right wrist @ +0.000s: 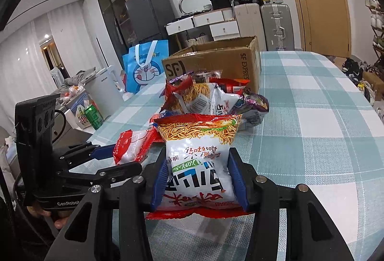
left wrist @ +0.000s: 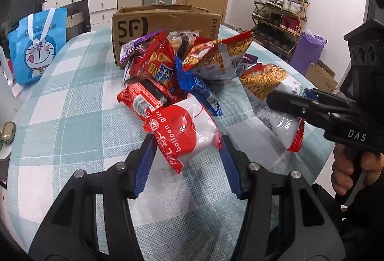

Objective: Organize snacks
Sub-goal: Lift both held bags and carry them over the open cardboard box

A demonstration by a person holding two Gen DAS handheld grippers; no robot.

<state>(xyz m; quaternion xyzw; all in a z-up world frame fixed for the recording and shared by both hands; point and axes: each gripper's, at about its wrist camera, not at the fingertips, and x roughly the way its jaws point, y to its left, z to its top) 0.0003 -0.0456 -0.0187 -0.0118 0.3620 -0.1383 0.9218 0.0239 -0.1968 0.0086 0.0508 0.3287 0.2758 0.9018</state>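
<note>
We see the red-and-white balloon glue packet [left wrist: 183,135] pinched between the blue pads of our left gripper [left wrist: 187,160], held just above the checked table [left wrist: 72,117] in front of the snack pile [left wrist: 180,69]. Our right gripper [right wrist: 200,179] is clamped on a noodle snack bag [right wrist: 199,160], its pads pressing both sides of the bag just beside the balloon glue packet. Behind the heaped snacks an open SF cardboard box [left wrist: 165,21] stands on the table, with a blue cartoon gift bag [left wrist: 38,45] well off to the left.
</note>
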